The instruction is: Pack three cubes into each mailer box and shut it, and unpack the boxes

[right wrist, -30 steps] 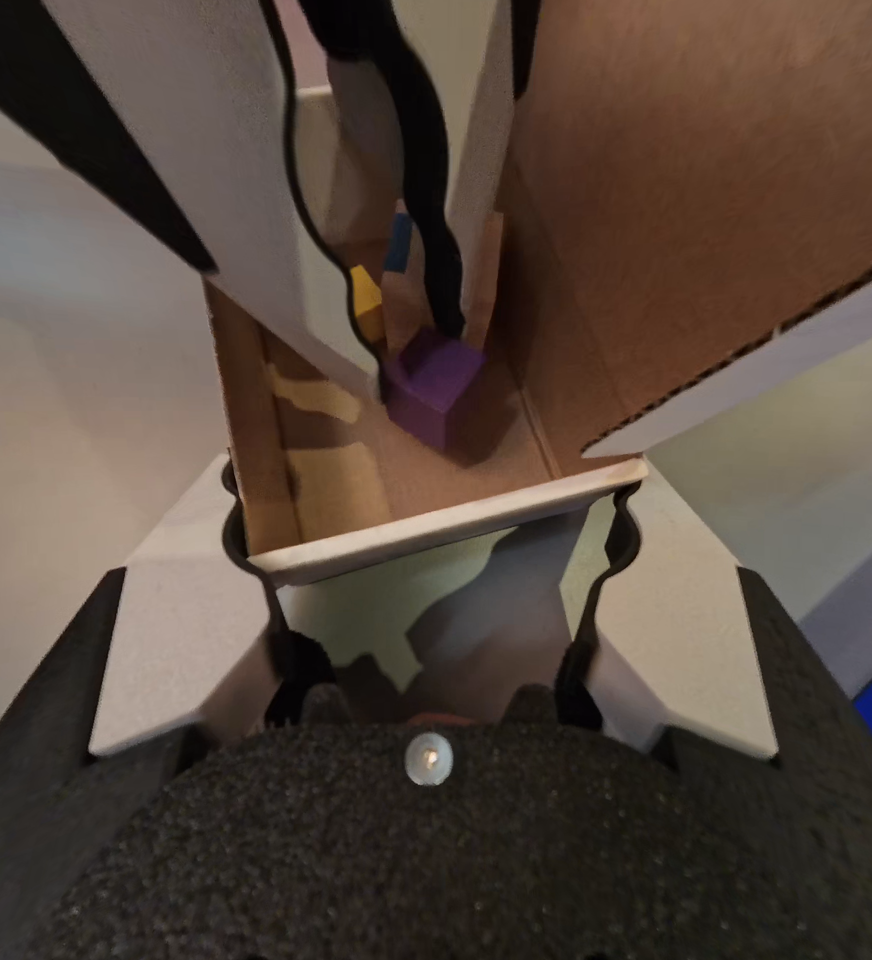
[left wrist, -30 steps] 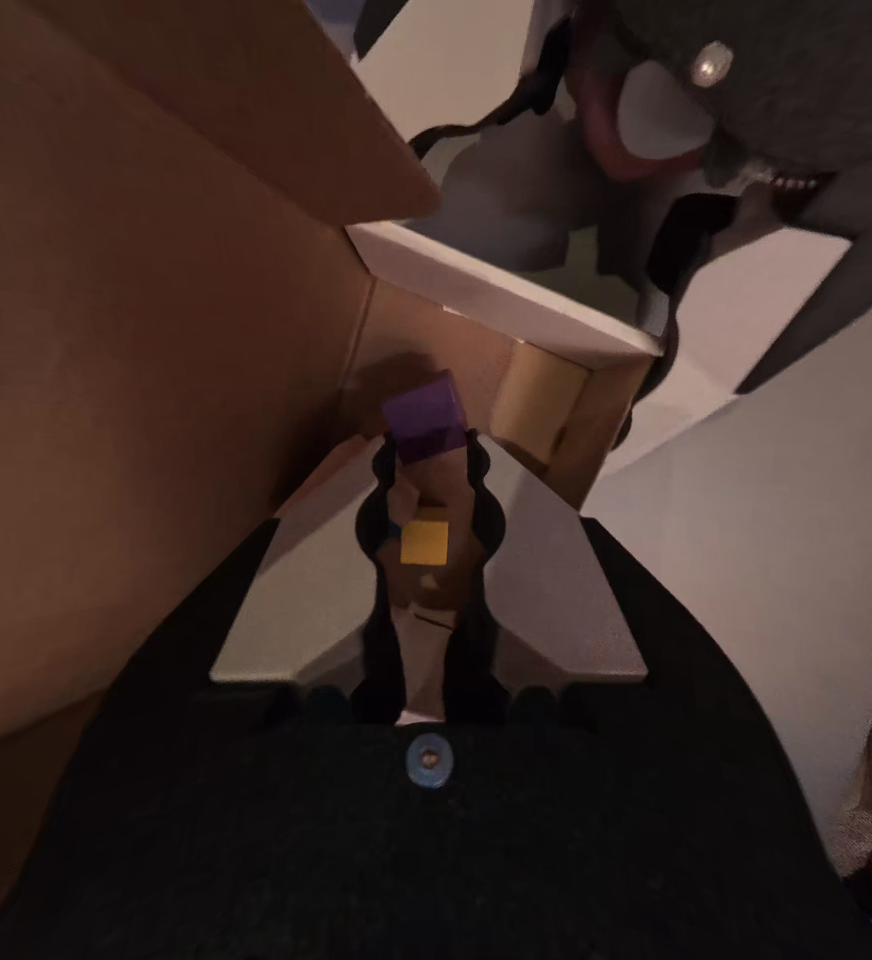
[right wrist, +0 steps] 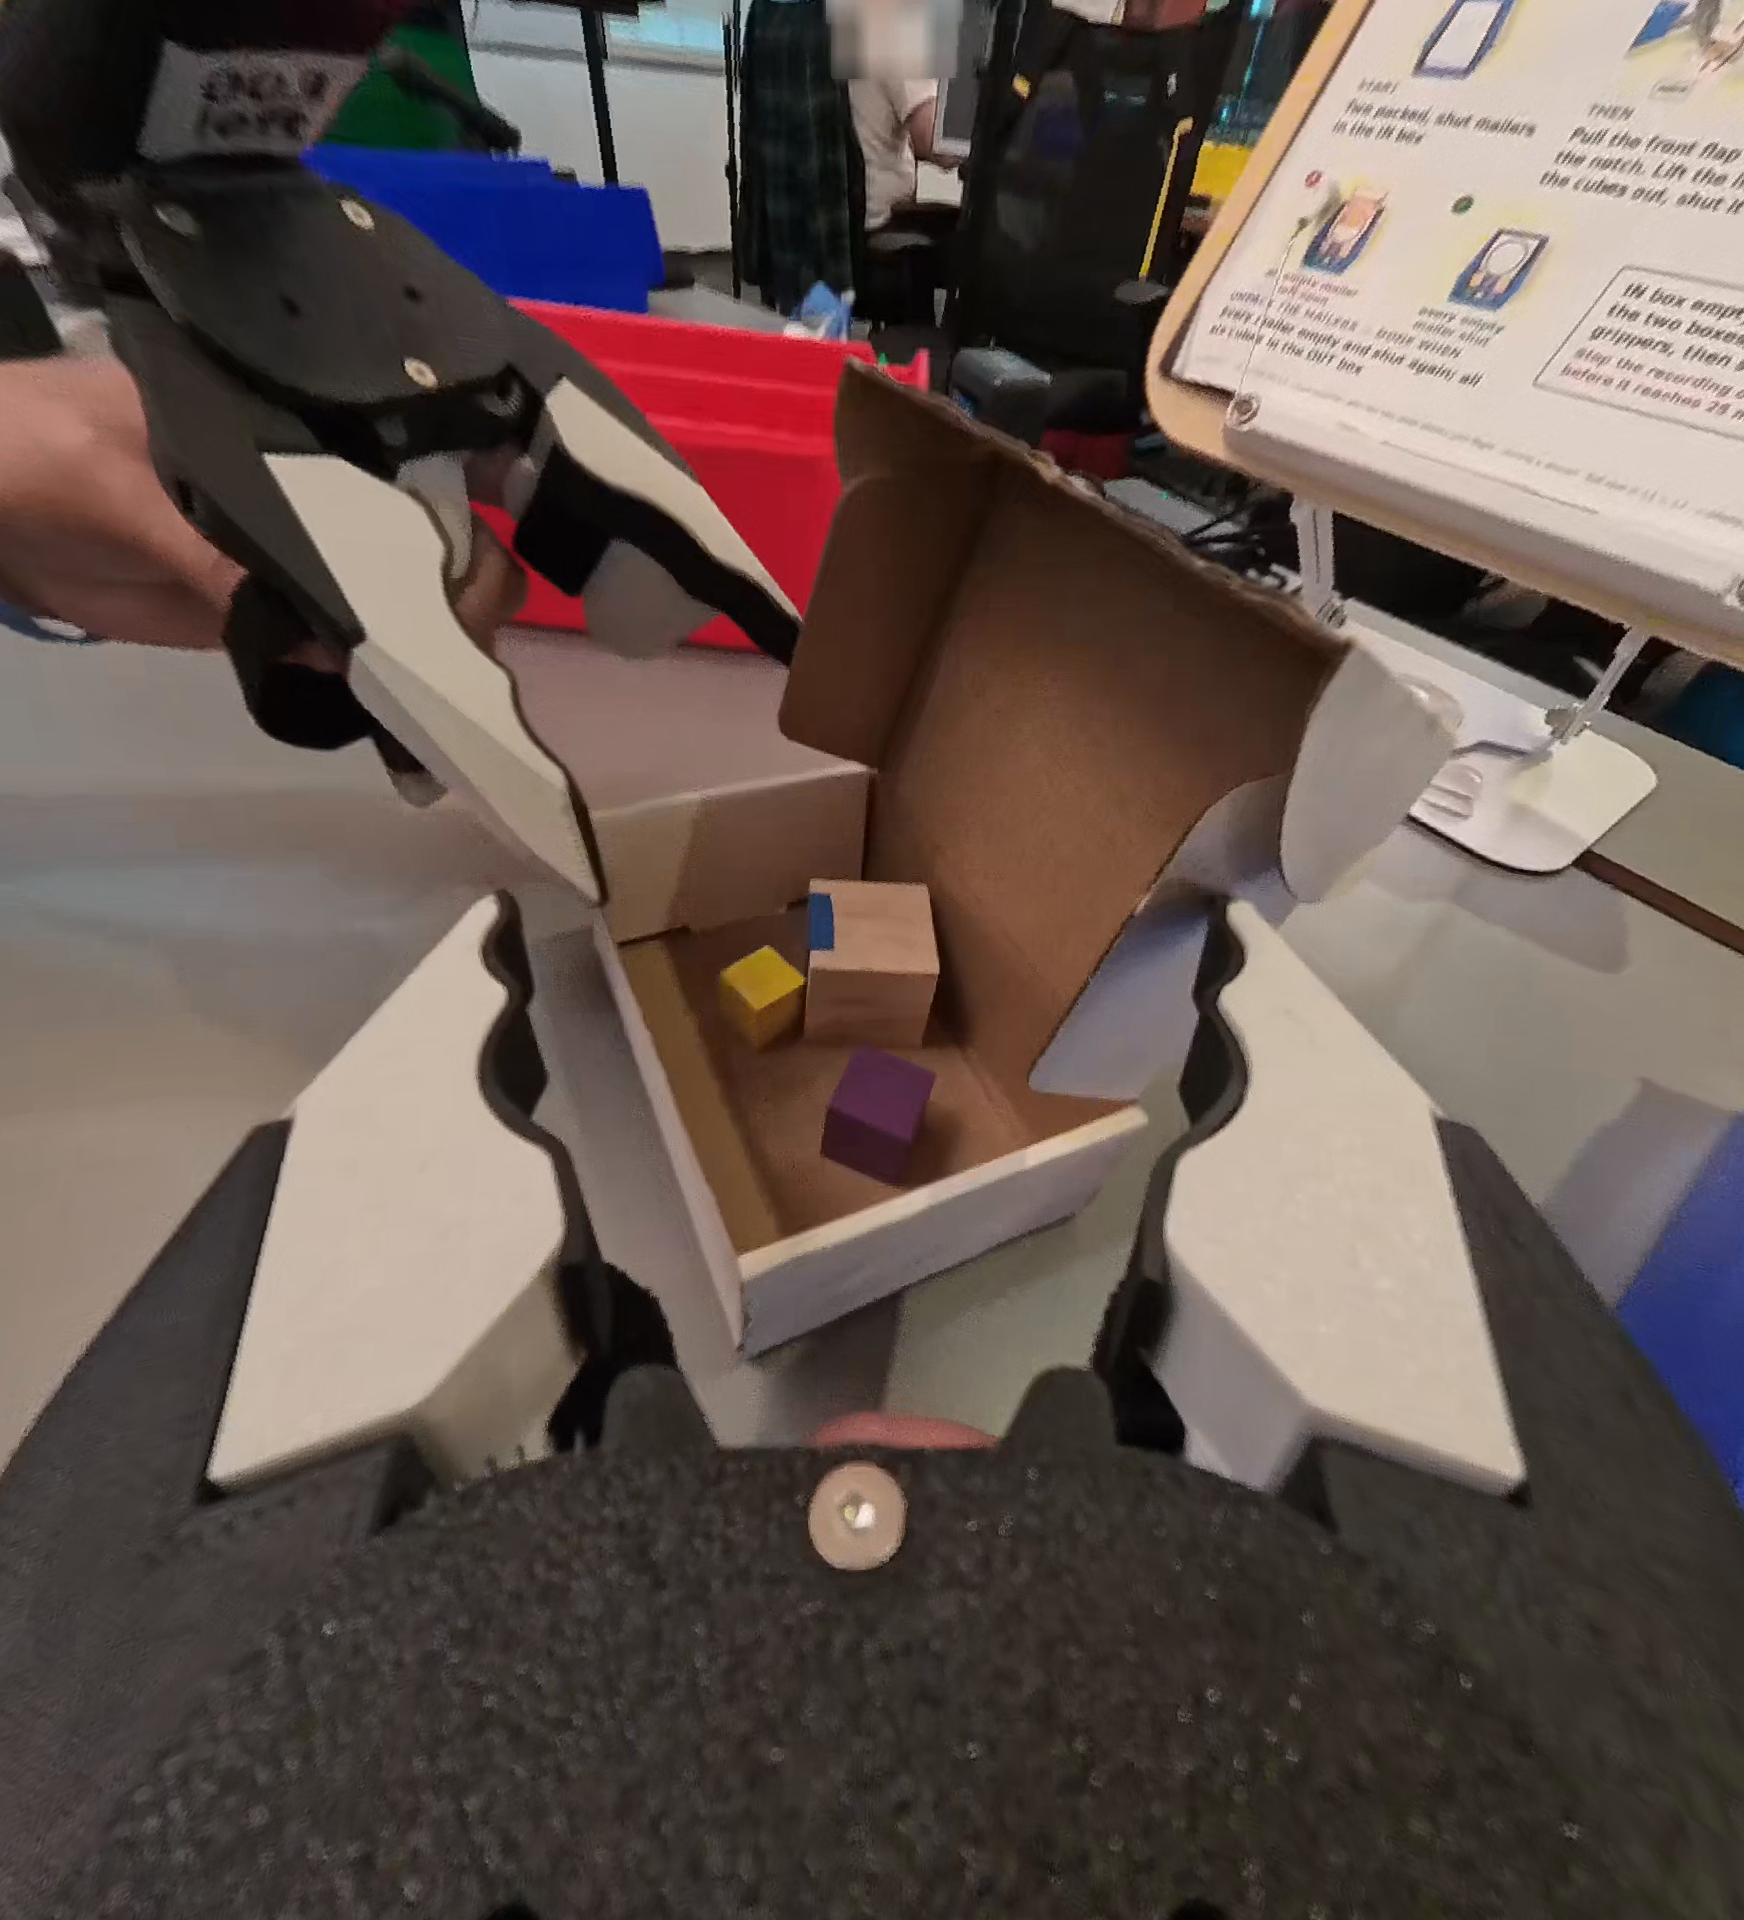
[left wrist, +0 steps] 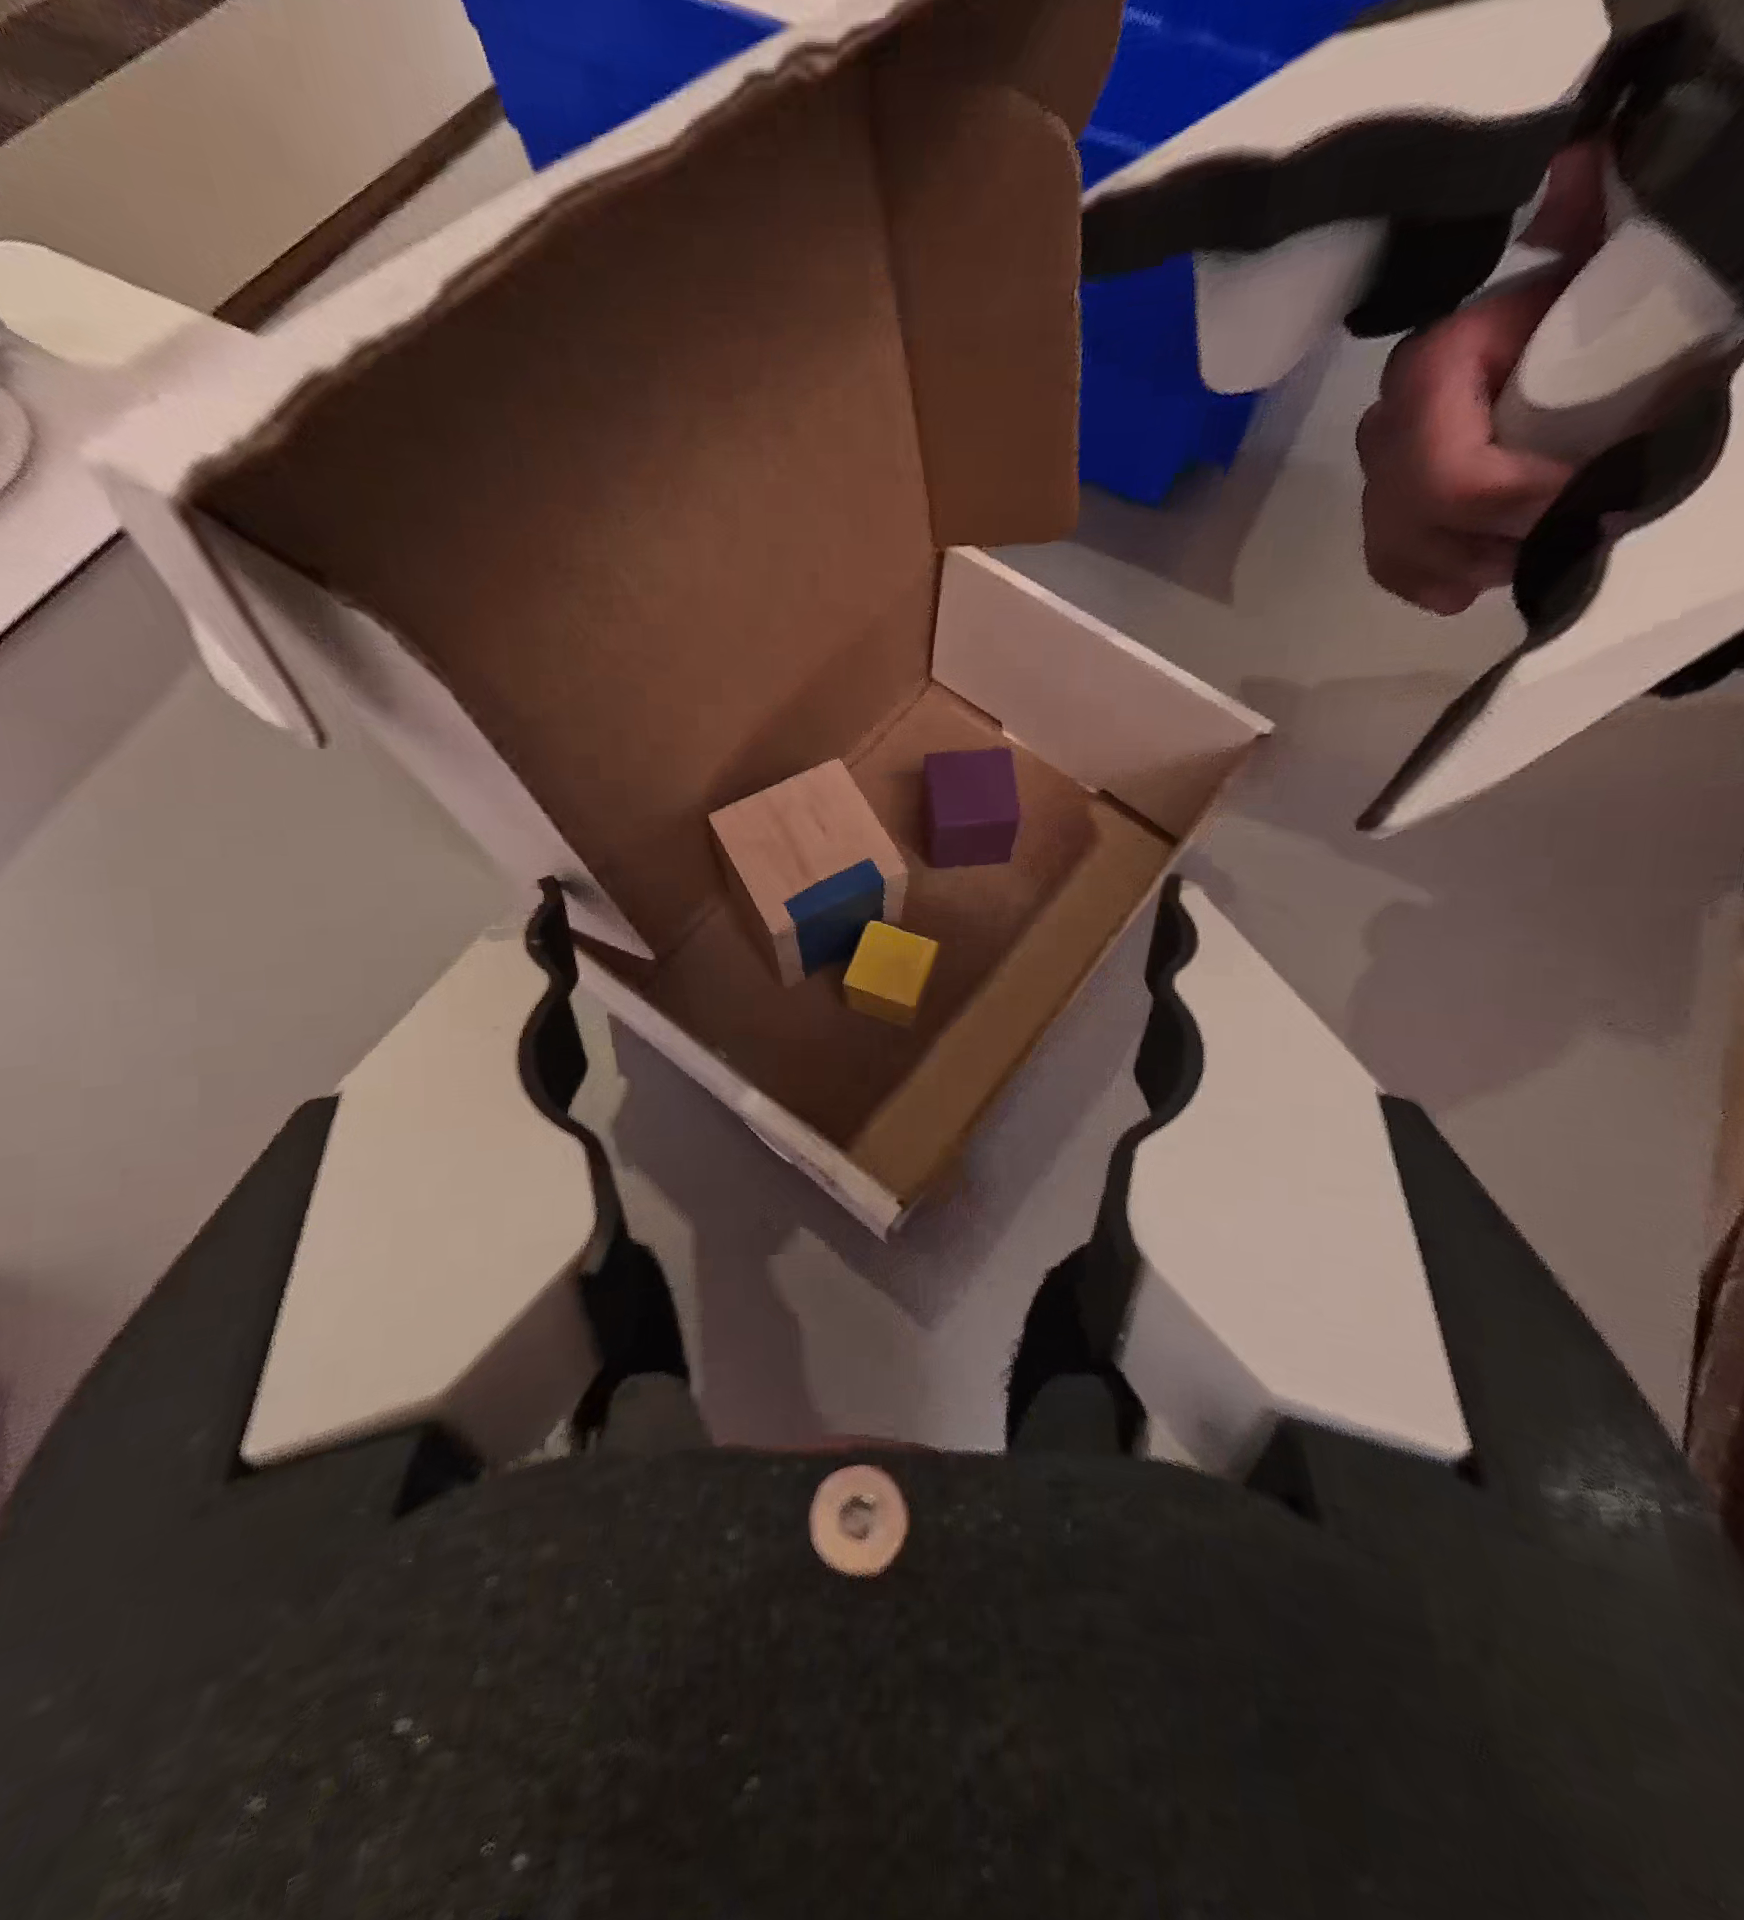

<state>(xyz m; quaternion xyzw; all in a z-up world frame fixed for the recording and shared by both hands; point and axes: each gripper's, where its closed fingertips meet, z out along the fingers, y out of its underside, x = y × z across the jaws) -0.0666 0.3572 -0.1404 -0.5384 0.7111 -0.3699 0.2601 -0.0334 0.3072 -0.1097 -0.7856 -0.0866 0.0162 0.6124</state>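
Observation:
A white mailer box [left wrist: 1096, 665] stands open with its brown lid [left wrist: 691, 468] upright. Inside lie a large wooden cube [left wrist: 795, 842], a blue cube [left wrist: 835, 914] against it, a yellow cube [left wrist: 889, 971] and a purple cube [left wrist: 970, 805]. My left gripper [left wrist: 857, 925] is open and empty, above the box's near corner. My right gripper [left wrist: 1470, 499] is held by a hand to the right of the box. In the right wrist view the right gripper [right wrist: 863, 925] is open and empty over the box [right wrist: 930, 1236], with the purple cube [right wrist: 878, 1112] nearest and the left gripper [right wrist: 691, 769] at upper left.
A second, shut mailer box [right wrist: 733, 821] sits just behind the open one. A red bin [right wrist: 733, 416] and a blue bin [right wrist: 504, 208] stand farther back. An instruction board [right wrist: 1522, 260] on a white stand is at the right. Another blue bin [left wrist: 1138, 312] lies beyond the lid. The large wooden cube [left wrist: 795, 842] is about 6 cm from my left fingertips.
My left gripper was down inside the box, closed around the purple cube. It has let go, opened and pulled up out of the box. My right gripper has also drawn back from the box.

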